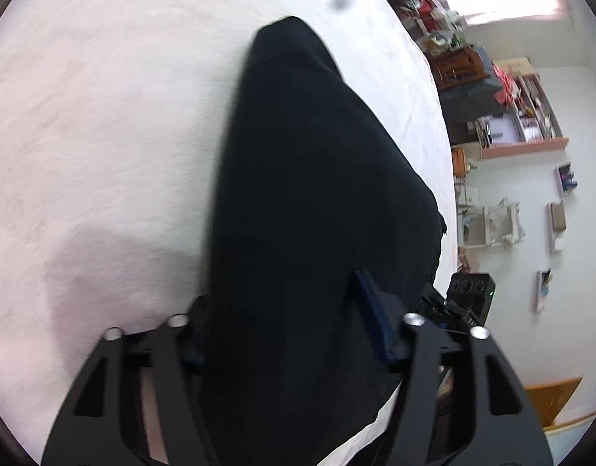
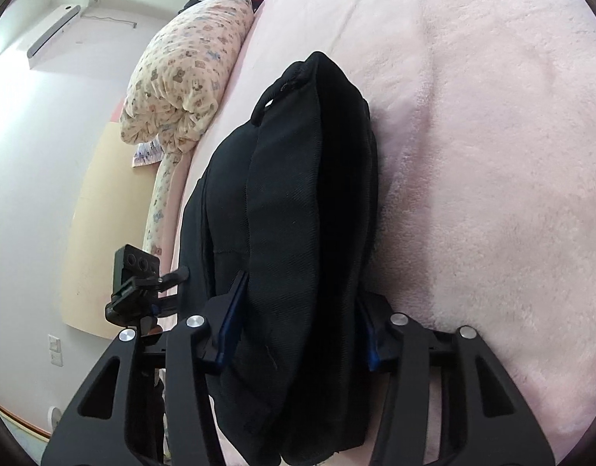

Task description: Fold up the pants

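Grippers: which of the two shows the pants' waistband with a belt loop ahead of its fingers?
The right gripper: its view shows the black pants ending in a belt loop. The left gripper faces plain blurred cloth.

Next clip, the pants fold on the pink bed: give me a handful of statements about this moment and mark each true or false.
1. The black pants fill the gap between the right gripper fingers. True.
2. The left gripper hangs over bare blanket with nothing between its fingers. False: the pants run between them.
3. The pants lie on a pink fuzzy blanket. True.
4. A patterned pillow rests on top of the pants. False: it sits apart, at the bed's edge near the wall.
5. The pants are spread in a single flat layer. False: several stacked layers show in the right wrist view.
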Available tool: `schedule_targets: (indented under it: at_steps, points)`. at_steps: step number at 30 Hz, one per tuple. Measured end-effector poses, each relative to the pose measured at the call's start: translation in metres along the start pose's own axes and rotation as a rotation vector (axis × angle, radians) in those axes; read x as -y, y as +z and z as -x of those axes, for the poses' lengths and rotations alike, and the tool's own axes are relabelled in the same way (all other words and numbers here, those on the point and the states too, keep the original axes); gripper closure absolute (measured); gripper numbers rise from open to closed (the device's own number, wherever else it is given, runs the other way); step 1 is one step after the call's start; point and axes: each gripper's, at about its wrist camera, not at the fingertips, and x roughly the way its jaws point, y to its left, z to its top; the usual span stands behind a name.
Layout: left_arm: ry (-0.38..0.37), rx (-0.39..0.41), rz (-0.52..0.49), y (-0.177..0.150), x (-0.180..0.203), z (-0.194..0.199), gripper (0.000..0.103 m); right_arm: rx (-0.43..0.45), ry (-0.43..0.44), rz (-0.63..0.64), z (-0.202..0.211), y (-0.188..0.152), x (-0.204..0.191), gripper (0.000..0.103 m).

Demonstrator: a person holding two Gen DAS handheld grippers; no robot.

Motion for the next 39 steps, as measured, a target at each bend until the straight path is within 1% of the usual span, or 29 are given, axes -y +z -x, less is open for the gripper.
schedule_targets:
  at_steps: [3, 6, 8, 10, 13, 17, 22, 25, 30, 35, 39]
  points:
    - [0.010, 0.017, -0.019, -0.002, 0.003, 0.000, 0.051, 0.013, 0.015, -0.015, 0.000, -0.002, 0.001, 0.059]
    - [0.035, 0.035, -0.039, -0.002, 0.009, 0.001, 0.060, 0.033, 0.044, -0.039, 0.001, -0.005, 0.004, 0.063]
    - [0.036, 0.054, -0.057, -0.003, 0.010, 0.004, 0.070, 0.048, 0.065, -0.046, 0.000, -0.005, 0.001, 0.064]
    - [0.026, 0.077, -0.067, -0.005, 0.012, 0.006, 0.075, 0.074, 0.107, -0.057, 0.002, -0.008, 0.002, 0.065]
    - [0.021, 0.105, -0.077, -0.008, 0.014, 0.008, 0.079, 0.102, 0.154, -0.070, 0.003, -0.013, 0.001, 0.065]
    - [0.009, 0.139, -0.085, -0.011, 0.019, 0.014, 0.081, 0.130, 0.212, -0.075, 0.009, -0.013, -0.005, 0.066]
    - [-0.031, 0.197, -0.116, -0.011, 0.032, 0.032, 0.082, 0.163, 0.274, -0.058, 0.017, -0.004, -0.026, 0.067]
    - [-0.026, 0.221, -0.146, -0.009, 0.046, 0.039, 0.082, 0.186, 0.304, -0.037, 0.024, 0.004, -0.038, 0.067]
    - [-0.032, 0.264, -0.179, -0.003, 0.066, 0.048, 0.082, 0.226, 0.325, -0.023, 0.032, 0.023, -0.052, 0.067]
    - [-0.019, 0.300, -0.202, 0.008, 0.085, 0.050, 0.082, 0.274, 0.316, 0.016, 0.043, 0.051, -0.071, 0.067]
    - [-0.019, 0.332, -0.214, 0.020, 0.098, 0.047, 0.082, 0.307, 0.307, 0.041, 0.049, 0.070, -0.076, 0.067]
